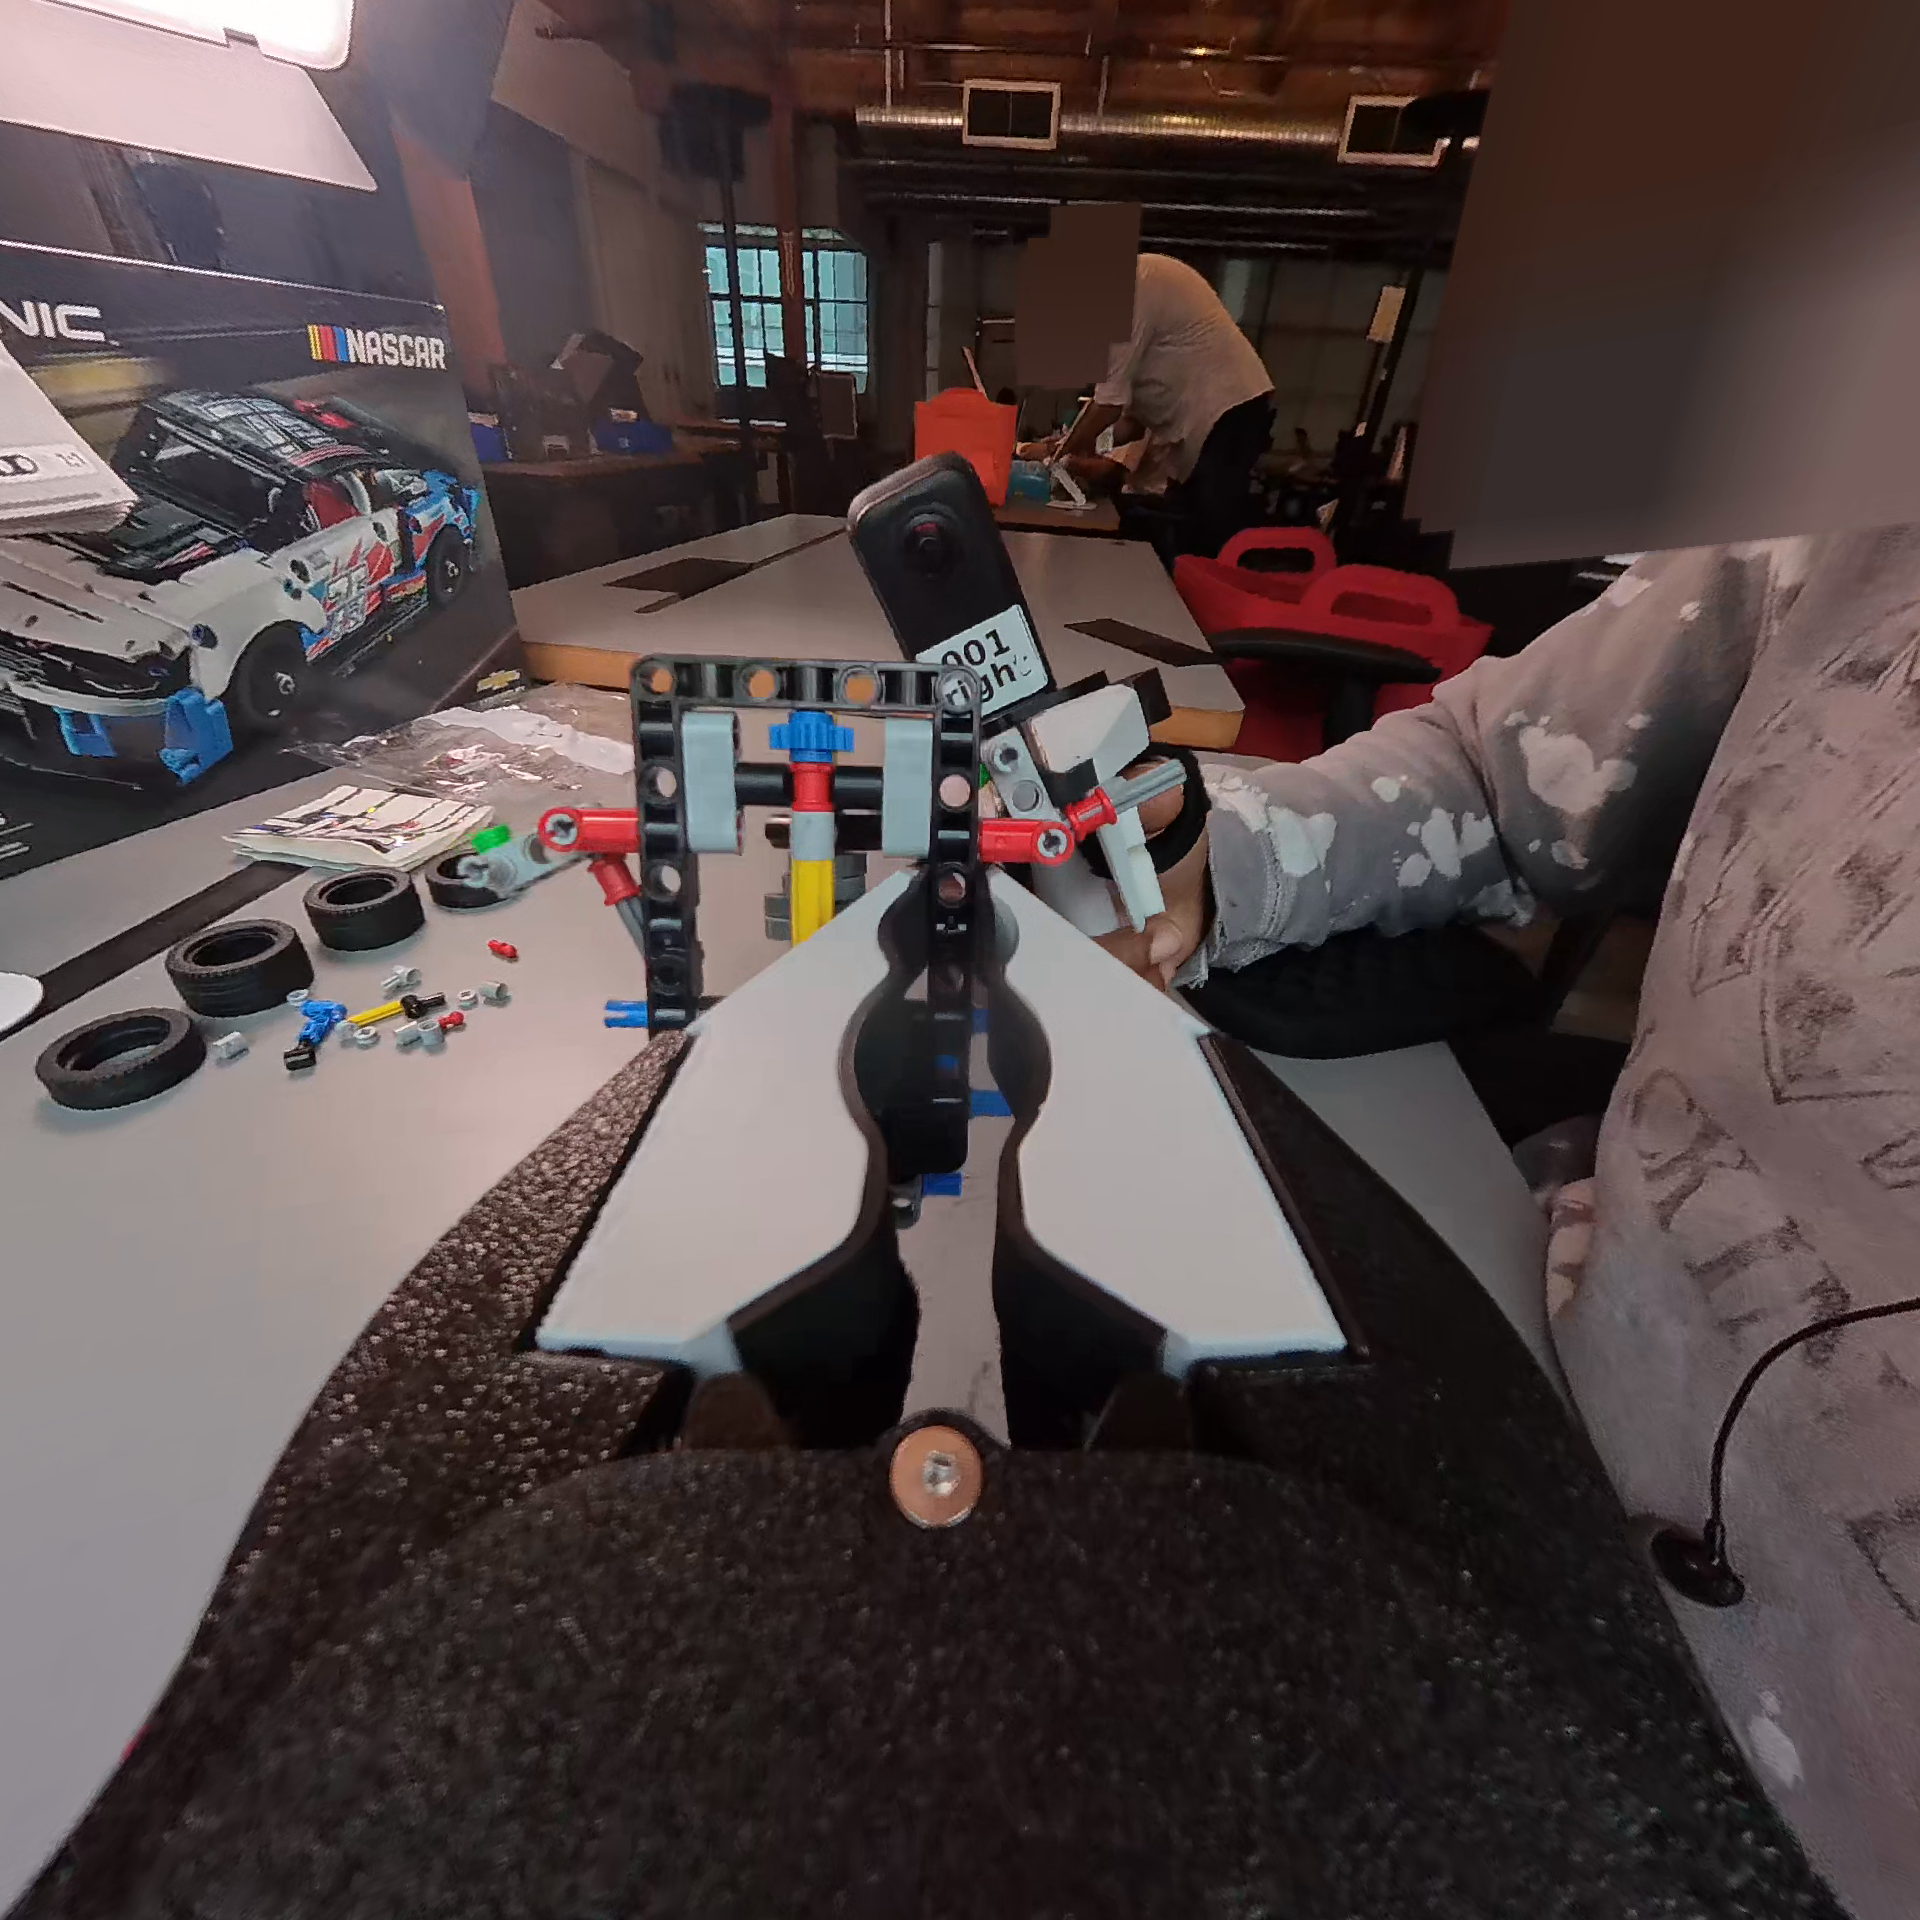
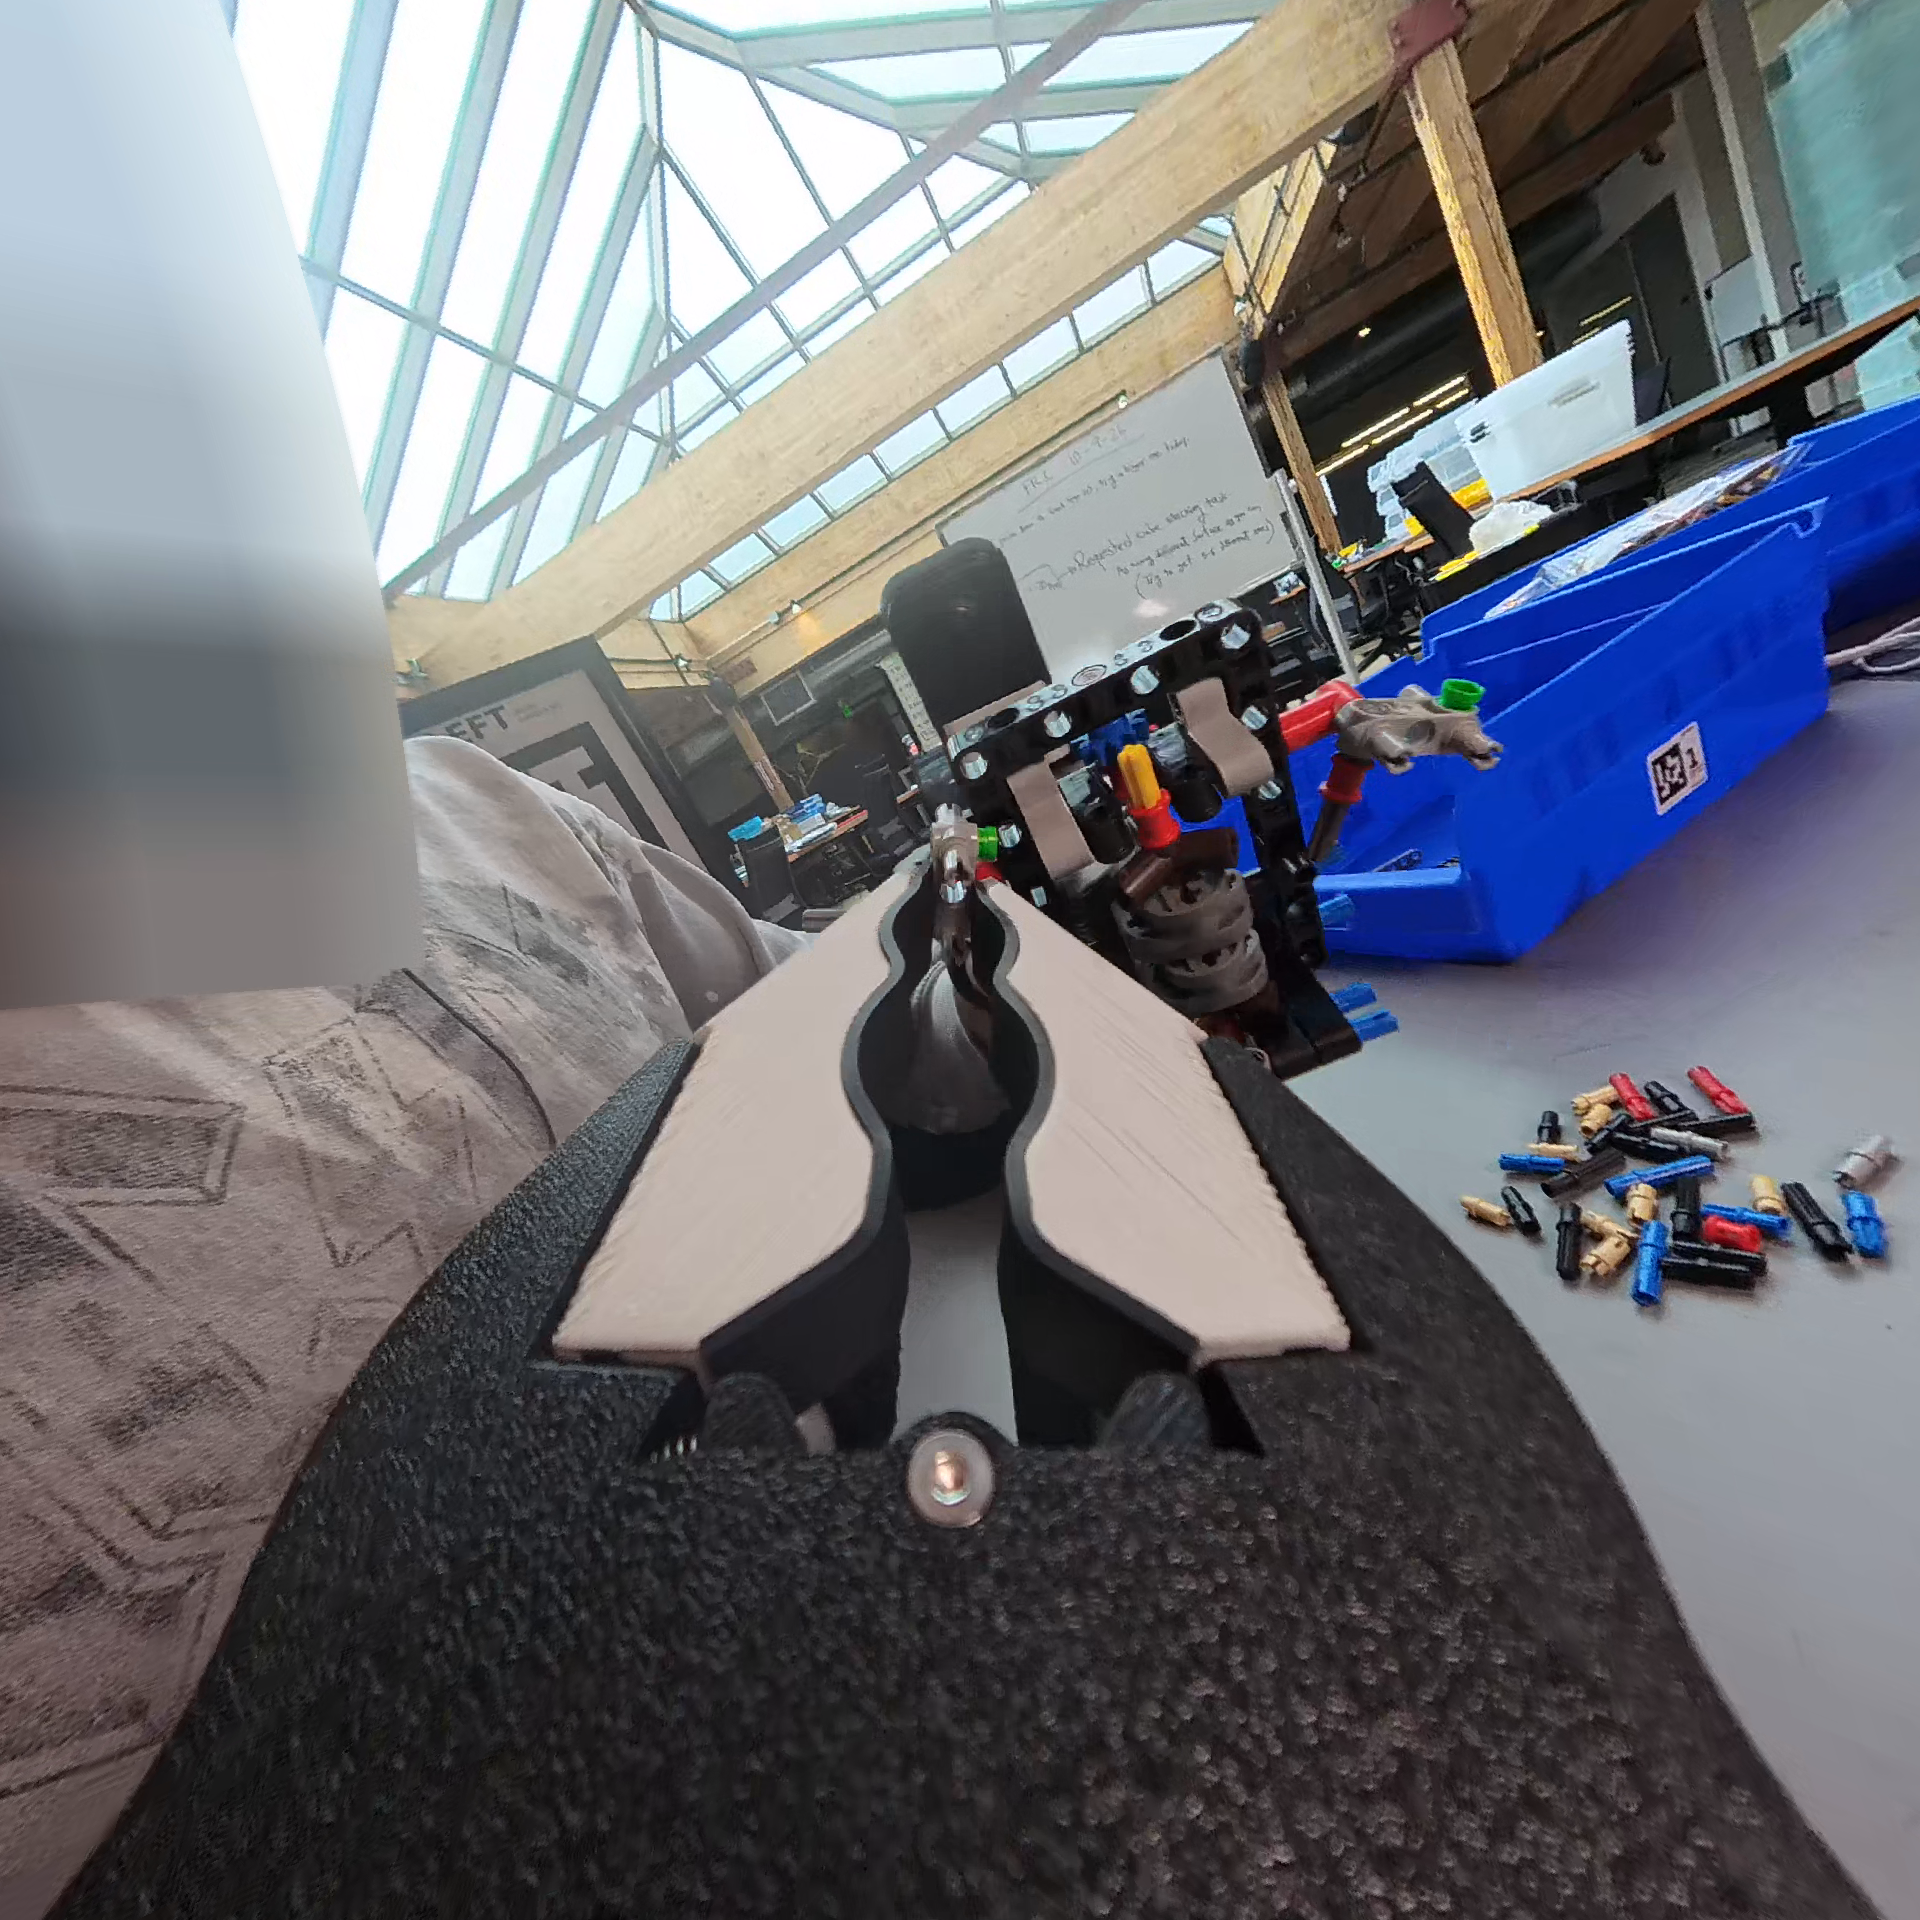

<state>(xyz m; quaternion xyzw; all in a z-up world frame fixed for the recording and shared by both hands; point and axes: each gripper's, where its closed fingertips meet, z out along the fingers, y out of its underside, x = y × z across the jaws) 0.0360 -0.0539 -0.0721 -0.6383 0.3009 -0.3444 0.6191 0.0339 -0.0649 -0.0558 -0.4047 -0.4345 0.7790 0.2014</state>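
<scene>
On our left, 4 black tyres (image 1: 237, 964) and small loose pins (image 1: 400, 1013) lie on the grey surface (image 1: 260, 1195). Our left gripper (image 1: 948, 914) has its jaws clamped on the right upright of the black toy frame (image 1: 805, 831), held upright. Our right gripper (image 2: 954, 883) pinches a grey joint piece (image 2: 951, 842) at the frame's side. Further right lie scattered pins (image 2: 1673, 1184) and blue bins (image 2: 1621, 748).
</scene>
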